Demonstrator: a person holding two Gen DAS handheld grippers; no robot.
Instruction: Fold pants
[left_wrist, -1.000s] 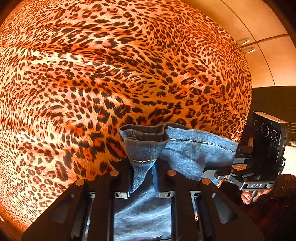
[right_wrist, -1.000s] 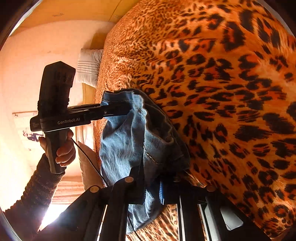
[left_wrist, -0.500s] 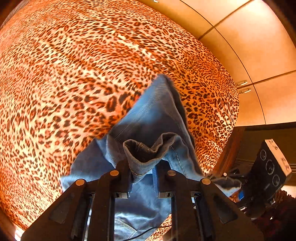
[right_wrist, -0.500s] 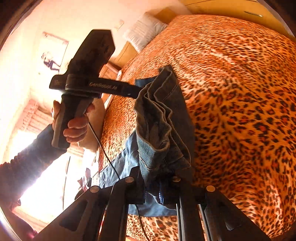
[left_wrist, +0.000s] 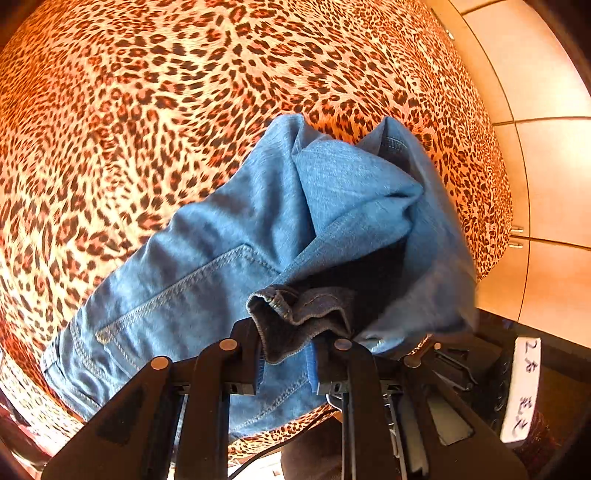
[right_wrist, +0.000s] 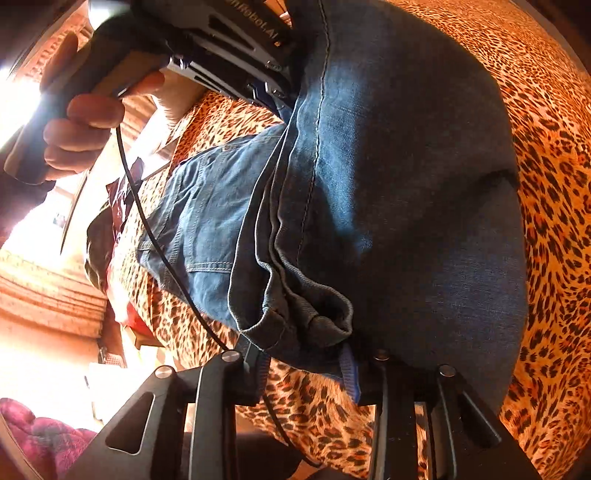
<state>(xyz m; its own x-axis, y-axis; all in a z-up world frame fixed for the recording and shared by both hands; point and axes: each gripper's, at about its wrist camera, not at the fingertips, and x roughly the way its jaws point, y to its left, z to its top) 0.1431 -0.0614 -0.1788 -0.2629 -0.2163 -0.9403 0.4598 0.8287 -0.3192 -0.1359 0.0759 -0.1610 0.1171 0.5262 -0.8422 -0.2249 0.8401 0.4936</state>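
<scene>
Blue denim pants (left_wrist: 229, 236) lie on the leopard-print bedspread (left_wrist: 147, 92), with the leg part doubled over the pocket part. My left gripper (left_wrist: 286, 363) is shut on a bunched leg hem (left_wrist: 299, 314) just above the cloth. My right gripper (right_wrist: 303, 369) has its jaws opening; the other hem (right_wrist: 314, 317) still sits between the spread pads, loose. In the right wrist view the pants (right_wrist: 388, 184) fill the middle, and the left gripper (right_wrist: 284, 99), held by a hand (right_wrist: 85, 122), meets the denim at the top. The right gripper's body (left_wrist: 454, 373) shows at the lower right of the left wrist view.
Beige wardrobe doors (left_wrist: 546, 166) stand beyond the bed's right edge. A black cable (right_wrist: 147, 221) hangs from the left gripper across the pants. A magenta cloth (right_wrist: 37, 435) lies low at the left, off the bed. The bedspread (right_wrist: 554, 184) stretches away on the right.
Both grippers carried the leg hems across the bed and over the pants' pocket part, so the pants now lie doubled. The right jaws have spread apart; the left ones stay closed.
</scene>
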